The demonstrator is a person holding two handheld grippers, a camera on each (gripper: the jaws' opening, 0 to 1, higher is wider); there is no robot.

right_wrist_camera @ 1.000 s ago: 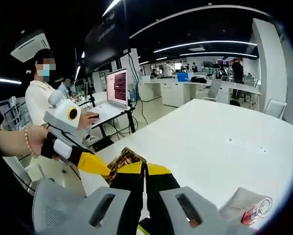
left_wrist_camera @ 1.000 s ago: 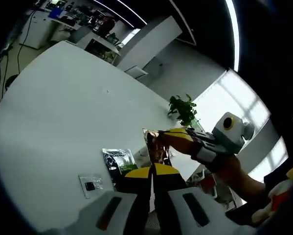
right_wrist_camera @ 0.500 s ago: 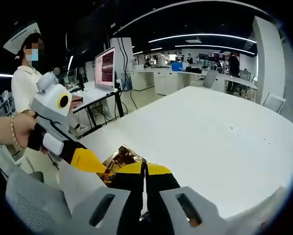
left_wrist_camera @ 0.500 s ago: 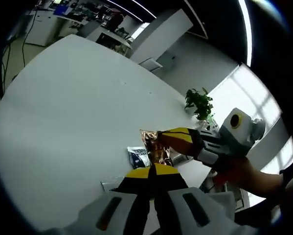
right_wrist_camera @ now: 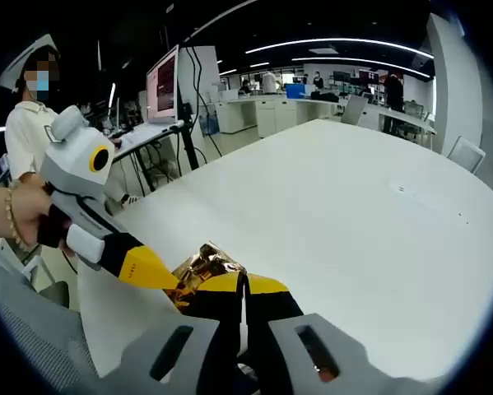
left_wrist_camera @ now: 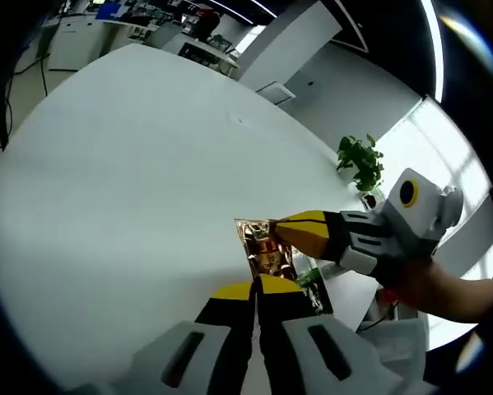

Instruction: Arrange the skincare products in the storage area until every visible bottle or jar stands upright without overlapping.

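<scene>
A crinkled gold foil sachet (left_wrist_camera: 265, 251) hangs above the white table (left_wrist_camera: 131, 164), held from both ends. My left gripper (left_wrist_camera: 256, 286) is shut on its near edge. From the right, my right gripper (left_wrist_camera: 284, 231) is shut on its upper edge. In the right gripper view the same gold sachet (right_wrist_camera: 198, 265) sits between my right gripper (right_wrist_camera: 244, 281), shut on it, and the left gripper (right_wrist_camera: 162, 278) coming in from the left. A green and black sachet (left_wrist_camera: 313, 285) lies flat on the table under the gold one.
The white table (right_wrist_camera: 353, 214) stretches far ahead with much bare surface. A potted plant (left_wrist_camera: 362, 161) stands past its far edge. A person in white (right_wrist_camera: 28, 123) stands at the left, near a monitor (right_wrist_camera: 161, 82) on a stand. Desks and chairs fill the background.
Both grippers kept their hold on the gold sachet while the views swung over the table. The green and black sachet now shows right of my left jaws. The clear bottle left the right gripper view.
</scene>
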